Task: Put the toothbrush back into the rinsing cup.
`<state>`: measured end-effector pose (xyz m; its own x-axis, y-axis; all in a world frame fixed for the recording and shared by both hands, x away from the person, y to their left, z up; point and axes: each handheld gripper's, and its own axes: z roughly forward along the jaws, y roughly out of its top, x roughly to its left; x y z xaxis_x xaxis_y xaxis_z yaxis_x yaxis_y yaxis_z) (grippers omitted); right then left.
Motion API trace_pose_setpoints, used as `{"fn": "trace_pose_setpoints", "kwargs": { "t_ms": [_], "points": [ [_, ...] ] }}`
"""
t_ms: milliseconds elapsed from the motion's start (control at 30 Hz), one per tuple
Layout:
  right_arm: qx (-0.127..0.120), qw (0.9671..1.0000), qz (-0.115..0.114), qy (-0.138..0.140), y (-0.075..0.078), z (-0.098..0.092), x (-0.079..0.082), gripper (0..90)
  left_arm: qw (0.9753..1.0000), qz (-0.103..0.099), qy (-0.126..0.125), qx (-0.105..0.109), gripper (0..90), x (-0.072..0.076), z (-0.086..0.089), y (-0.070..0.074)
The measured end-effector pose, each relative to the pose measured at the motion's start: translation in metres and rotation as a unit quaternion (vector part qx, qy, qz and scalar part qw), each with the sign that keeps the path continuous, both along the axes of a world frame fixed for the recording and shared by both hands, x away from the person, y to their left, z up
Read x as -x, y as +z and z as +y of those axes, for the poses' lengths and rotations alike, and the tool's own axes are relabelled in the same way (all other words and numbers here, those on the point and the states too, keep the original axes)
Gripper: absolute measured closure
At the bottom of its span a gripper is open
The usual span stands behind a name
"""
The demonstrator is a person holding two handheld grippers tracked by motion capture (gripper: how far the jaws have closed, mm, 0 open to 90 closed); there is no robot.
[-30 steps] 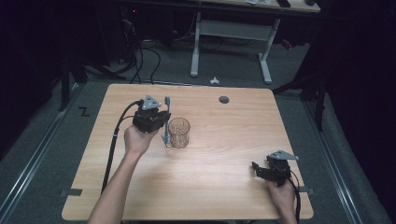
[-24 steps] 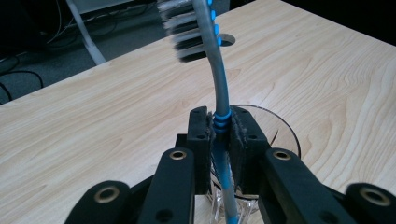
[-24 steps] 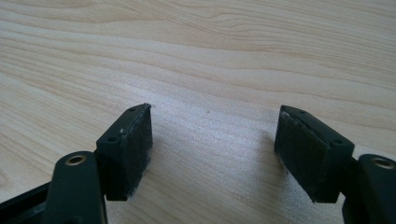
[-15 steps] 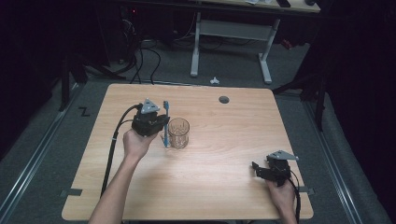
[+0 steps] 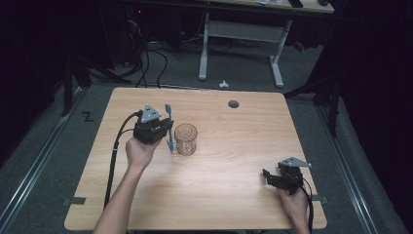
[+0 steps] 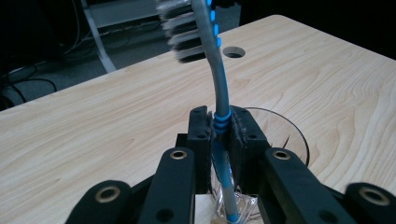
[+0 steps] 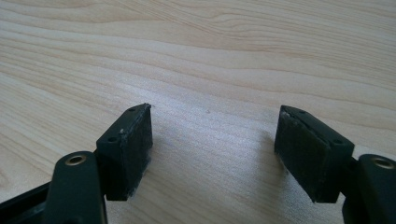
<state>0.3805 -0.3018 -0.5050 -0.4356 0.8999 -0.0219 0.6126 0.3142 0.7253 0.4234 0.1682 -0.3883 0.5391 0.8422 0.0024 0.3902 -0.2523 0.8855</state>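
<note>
Blue-and-grey toothbrush (image 5: 169,127): upright, bristle head up, lower end of the handle down close to the table (image 5: 234,195), left of the middle and nearer the far edge than the near one. Pinched at the ribbed blue grip (image 6: 219,126) between the pressed-in pads of the left gripper (image 5: 168,130), with no gap to be seen on either side in the left gripper view.

Just beside, on the right: a clear glass (image 5: 185,139), upright. From the high view, handle tip apparently outside the glass's left wall; from the left gripper view, tip overlapping the glass base (image 6: 233,210), so hard to say whether inside or merely in front.

Since a second ago: only a small drift of the left gripper toward the near edge, and the bristle head leaned a little to the left. Glass unmoved. No real rise over the rim yet. Probably a lining-up phase, then, with the drop into the glass not yet done; likely needed next, a lift clear of the rim and a short shift right before release.

Farther out: right gripper (image 5: 268,175) resting low near the near right corner, well apart from the glass, jaws spread wide with nothing but bare wood between the pads (image 7: 128,149). Beyond, near the far edge, a round cable hole (image 5: 234,104).
</note>
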Motion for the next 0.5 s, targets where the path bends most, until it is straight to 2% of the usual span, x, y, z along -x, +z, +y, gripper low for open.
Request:
{"fn": "trace_pose_setpoints", "kwargs": {
  "t_ms": [267,500],
  "points": [
    [0.000,1.0000,0.000,0.000,0.0000,0.0000,0.0000,28.0,0.9999,-0.015,0.001,-0.007,80.2,-0.0003,-0.0032,-0.0013],
    [0.000,1.0000,0.000,0.000,0.0000,0.0000,0.0000,28.0,0.9998,-0.013,-0.001,-0.012,80.1,0.0002,-0.0022,-0.0050]
  ]
}}
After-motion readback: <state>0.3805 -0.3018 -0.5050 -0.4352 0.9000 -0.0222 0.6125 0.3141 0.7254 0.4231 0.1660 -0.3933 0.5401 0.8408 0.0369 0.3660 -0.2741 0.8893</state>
